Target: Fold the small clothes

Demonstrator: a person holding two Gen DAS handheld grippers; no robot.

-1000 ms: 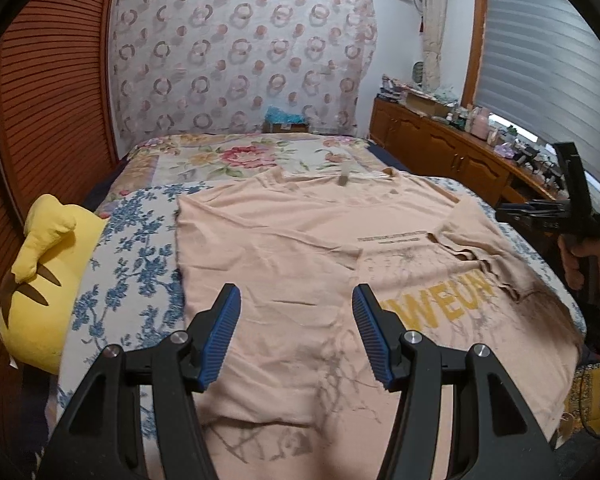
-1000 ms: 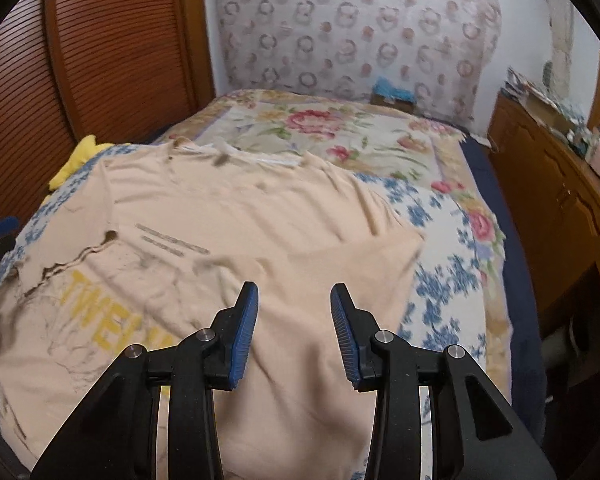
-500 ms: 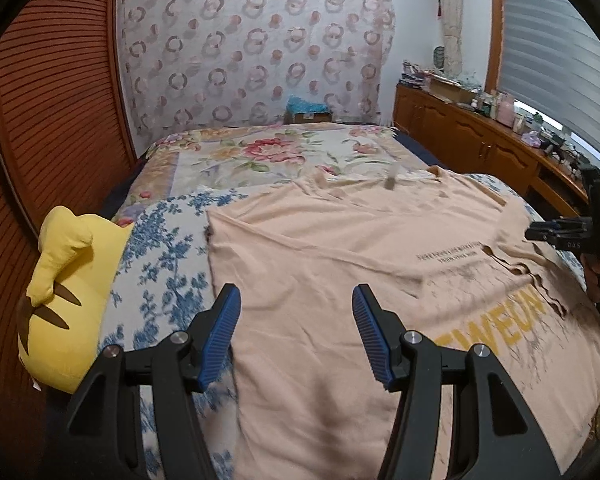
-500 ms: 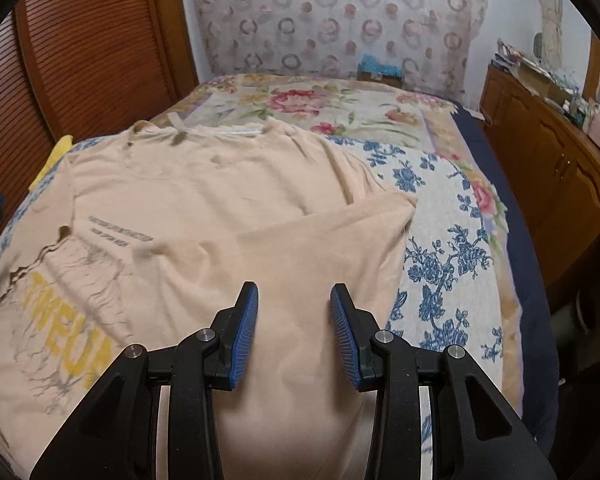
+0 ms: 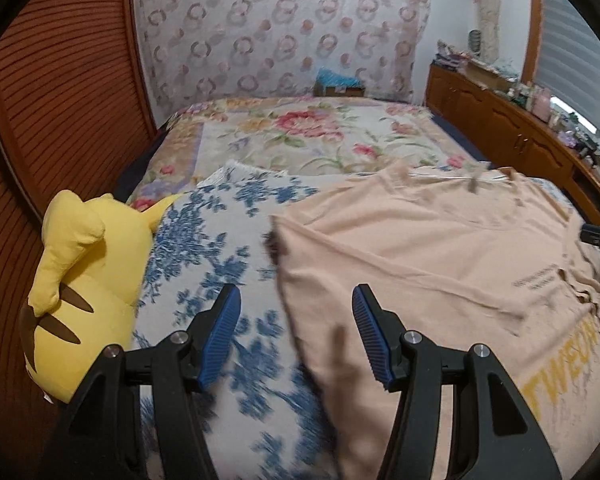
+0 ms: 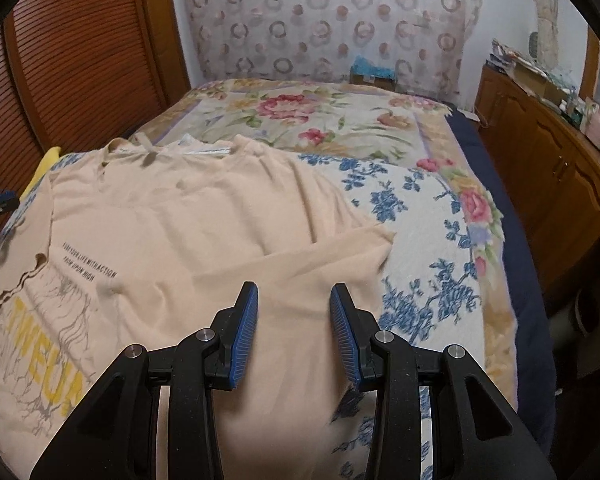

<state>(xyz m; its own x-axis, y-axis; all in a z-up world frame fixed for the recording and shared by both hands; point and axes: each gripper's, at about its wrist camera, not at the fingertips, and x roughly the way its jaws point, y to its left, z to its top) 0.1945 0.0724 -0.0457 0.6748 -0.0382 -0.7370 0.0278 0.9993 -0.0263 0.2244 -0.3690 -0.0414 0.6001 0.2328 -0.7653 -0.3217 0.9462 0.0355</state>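
A peach T-shirt [image 6: 204,216] lies spread on the bed [image 6: 432,216], both sleeves already folded inward. Both grippers, left gripper [image 5: 296,332] and right gripper [image 6: 294,330], hover with jaws apart, empty. The soft, light cloth probably needs pinching at its side edges.

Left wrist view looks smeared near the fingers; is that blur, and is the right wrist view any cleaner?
Left wrist view: motion blur smears the blue floral blanket and the peach T-shirt edge near the left gripper. Right wrist view: sharper, shirt lettering readable, slight softness near the right gripper. Both show fisheye bending and dark corners.
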